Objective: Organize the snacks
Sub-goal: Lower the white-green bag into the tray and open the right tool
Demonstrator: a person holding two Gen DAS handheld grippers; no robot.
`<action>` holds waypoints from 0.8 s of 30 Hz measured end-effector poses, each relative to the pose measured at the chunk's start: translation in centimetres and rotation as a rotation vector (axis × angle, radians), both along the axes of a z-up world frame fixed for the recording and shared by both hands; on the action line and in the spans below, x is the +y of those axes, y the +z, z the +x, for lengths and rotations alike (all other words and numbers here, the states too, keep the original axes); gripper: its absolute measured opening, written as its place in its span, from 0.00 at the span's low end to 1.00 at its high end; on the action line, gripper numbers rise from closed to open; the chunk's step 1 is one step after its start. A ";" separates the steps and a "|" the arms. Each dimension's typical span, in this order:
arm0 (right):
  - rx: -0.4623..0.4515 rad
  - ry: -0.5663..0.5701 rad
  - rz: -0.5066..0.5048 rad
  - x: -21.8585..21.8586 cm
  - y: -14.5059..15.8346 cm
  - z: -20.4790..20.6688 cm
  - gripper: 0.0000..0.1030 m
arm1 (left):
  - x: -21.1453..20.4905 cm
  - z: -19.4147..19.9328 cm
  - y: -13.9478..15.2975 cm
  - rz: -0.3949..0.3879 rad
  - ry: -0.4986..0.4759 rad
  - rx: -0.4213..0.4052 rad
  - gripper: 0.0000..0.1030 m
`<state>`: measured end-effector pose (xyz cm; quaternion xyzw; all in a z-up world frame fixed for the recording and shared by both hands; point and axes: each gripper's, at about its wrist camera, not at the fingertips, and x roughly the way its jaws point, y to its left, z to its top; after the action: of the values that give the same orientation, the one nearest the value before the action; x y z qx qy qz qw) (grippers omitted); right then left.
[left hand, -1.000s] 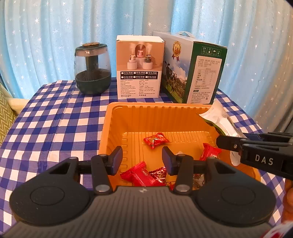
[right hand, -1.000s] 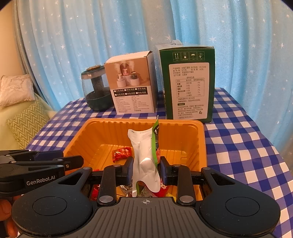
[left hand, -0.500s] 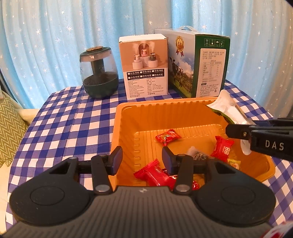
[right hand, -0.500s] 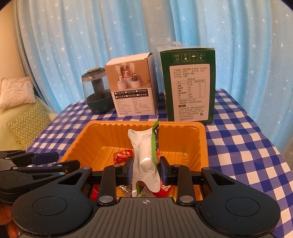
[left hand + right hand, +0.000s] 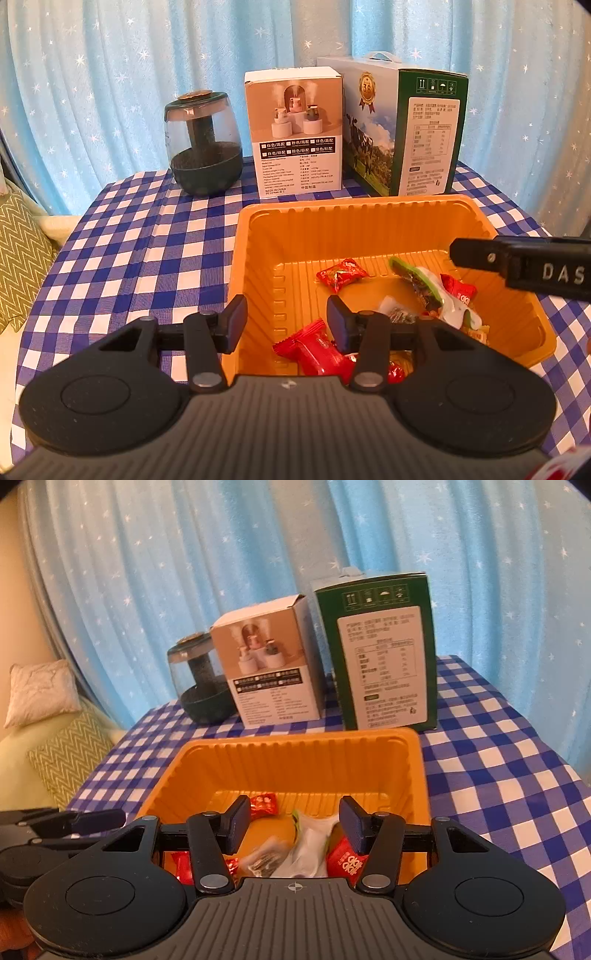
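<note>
Right gripper (image 5: 290, 825) jaws spread wide, nothing between them, hovering over the near-right part of the orange tray (image 5: 295, 749); the green-and-white snack packet (image 5: 308, 843) lies loose in the tray just below and ahead of the fingers, so the drop reads as done. Left gripper (image 5: 284, 325) also spread and empty, straddling the tray's near-left wall, likely parked out of the way. Packet (image 5: 430, 291) rests on the right side of the tray floor, leaning against a red candy (image 5: 458, 291); more red wrapped candies (image 5: 341, 275) scattered nearby. Behind the tray: humidifier box (image 5: 293, 133), green milk carton (image 5: 399, 125), dark glass humidifier (image 5: 203, 144), all on the checked tablecloth (image 5: 129, 258).
</note>
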<state>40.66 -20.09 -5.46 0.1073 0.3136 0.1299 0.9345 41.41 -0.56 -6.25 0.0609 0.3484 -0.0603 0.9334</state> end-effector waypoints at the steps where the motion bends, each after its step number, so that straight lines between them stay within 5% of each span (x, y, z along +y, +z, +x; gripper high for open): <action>1: -0.002 -0.007 0.001 -0.2 0.1 0.0 0.52 | 0.0 0.0 0.0 0.001 -0.001 0.000 0.42; 24: -0.008 -0.023 -0.033 -0.7 0.6 -1.8 0.52 | -0.5 -2.5 0.5 -0.008 -0.024 -0.009 0.47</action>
<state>38.90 -20.81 -4.85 0.0952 0.3104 0.1143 0.9389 38.92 -1.07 -5.75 0.0616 0.3430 -0.0723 0.9345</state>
